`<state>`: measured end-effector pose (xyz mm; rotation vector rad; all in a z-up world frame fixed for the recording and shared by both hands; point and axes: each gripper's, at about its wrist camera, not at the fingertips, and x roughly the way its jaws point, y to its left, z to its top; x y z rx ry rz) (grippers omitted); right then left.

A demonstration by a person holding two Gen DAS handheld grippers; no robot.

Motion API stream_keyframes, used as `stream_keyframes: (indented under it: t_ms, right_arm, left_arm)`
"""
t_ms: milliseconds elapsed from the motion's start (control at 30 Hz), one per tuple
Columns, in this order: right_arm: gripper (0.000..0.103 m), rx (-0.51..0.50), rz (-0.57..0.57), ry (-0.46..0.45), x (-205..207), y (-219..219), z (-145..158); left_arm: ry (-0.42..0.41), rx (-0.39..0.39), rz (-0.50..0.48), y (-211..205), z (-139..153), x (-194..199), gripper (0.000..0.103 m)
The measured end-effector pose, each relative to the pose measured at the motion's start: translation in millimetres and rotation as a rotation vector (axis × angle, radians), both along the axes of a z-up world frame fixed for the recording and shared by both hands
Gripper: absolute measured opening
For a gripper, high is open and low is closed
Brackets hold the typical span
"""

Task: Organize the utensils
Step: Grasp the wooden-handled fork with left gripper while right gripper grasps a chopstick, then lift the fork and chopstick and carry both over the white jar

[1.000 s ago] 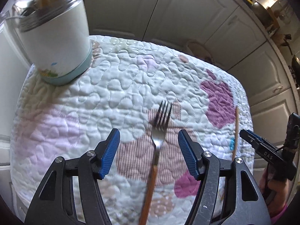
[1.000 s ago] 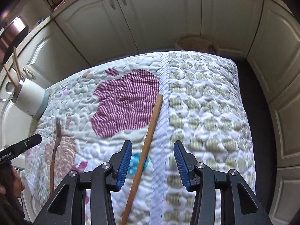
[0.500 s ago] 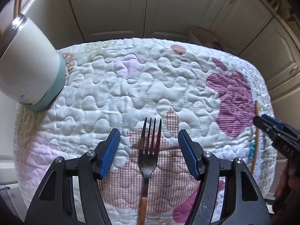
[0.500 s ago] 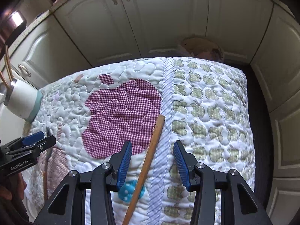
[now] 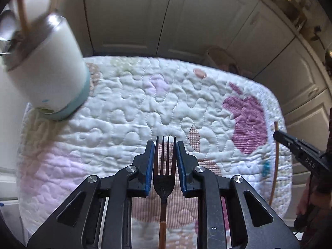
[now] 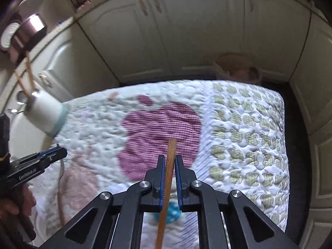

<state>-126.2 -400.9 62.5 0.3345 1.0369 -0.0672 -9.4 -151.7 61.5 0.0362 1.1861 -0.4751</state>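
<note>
A metal fork [image 5: 165, 178] with a copper-coloured handle lies on the quilted cloth [image 5: 124, 114]. My left gripper [image 5: 165, 145] is closing on its head, and the blue pads touch both sides. A wooden chopstick [image 6: 171, 149] lies over the purple apple patch, and my right gripper [image 6: 170, 158] is closing on it, pads against its sides. A white cup [image 5: 49, 78] with a teal base stands at the far left corner and holds chopsticks and a spoon. In the right wrist view the left gripper [image 6: 60, 150] is at the left, with the cup [image 6: 46, 114] beyond it.
Cream cabinet doors [image 5: 128, 12] run close behind the table and around its right side. A tan basket-like thing [image 5: 220, 56] sits on the floor past the far edge. The cloth drops off at every table edge. A hand [image 6: 12, 205] shows at lower left.
Both grippers' jaws came together, the left around the fork's head, the right around the chopstick. The left gripper slid back along the fork; the right view shifted slightly toward the cabinets.
</note>
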Motion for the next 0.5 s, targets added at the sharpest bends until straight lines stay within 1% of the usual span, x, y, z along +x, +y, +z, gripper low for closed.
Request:
stream_keyframes:
  t_ms: [167,300,367,500]
  right_arm:
    - [0.007,0.026,0.054,-0.076,-13,18,35]
    - [0.007,0.014,0.107,-0.134,-16,41,63]
    - [0.007,0.006,0.136,-0.154,-18,51,74]
    - [0.007,-0.009,0.171,-0.180,-15,73,85]
  left_arm:
    - [-0.056,-0.046,0.004,12,34,-16,0.020]
    - [-0.094,-0.071,0.005,30,59,-31,0.020]
    - [-0.111,-0.077,0.008,37,68,-36,0.020]
    - [-0.141,-0.093,0.017,53,87,-45,0.020]
